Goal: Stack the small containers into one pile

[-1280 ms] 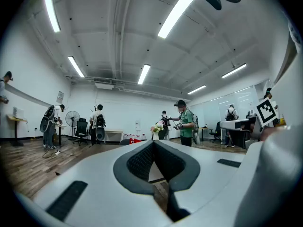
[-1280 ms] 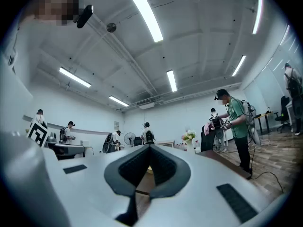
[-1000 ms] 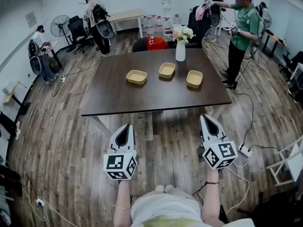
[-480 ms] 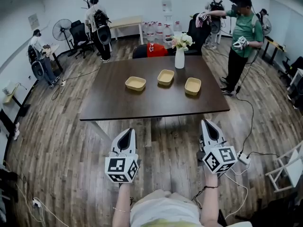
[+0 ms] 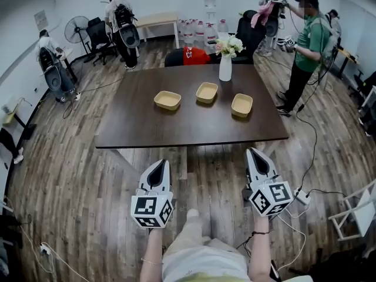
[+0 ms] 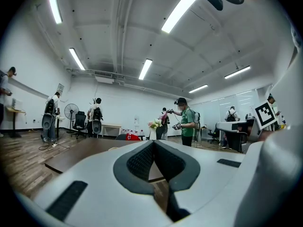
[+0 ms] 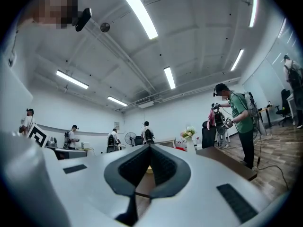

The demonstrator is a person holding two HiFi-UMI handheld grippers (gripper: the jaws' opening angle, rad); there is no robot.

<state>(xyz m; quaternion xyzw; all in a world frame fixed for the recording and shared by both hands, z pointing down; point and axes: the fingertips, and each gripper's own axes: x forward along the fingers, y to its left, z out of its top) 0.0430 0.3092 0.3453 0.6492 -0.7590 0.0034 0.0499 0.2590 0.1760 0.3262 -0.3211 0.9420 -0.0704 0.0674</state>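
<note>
Jaws together and empty, the white left gripper [image 5: 158,164] and white right gripper [image 5: 254,153] are nearing the dark wooden table [image 5: 147,128], where three shallow tan containers [image 5: 207,92] are sitting apart.

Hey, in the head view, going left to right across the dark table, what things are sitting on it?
left container → middle container → vase of flowers → right container
</note>
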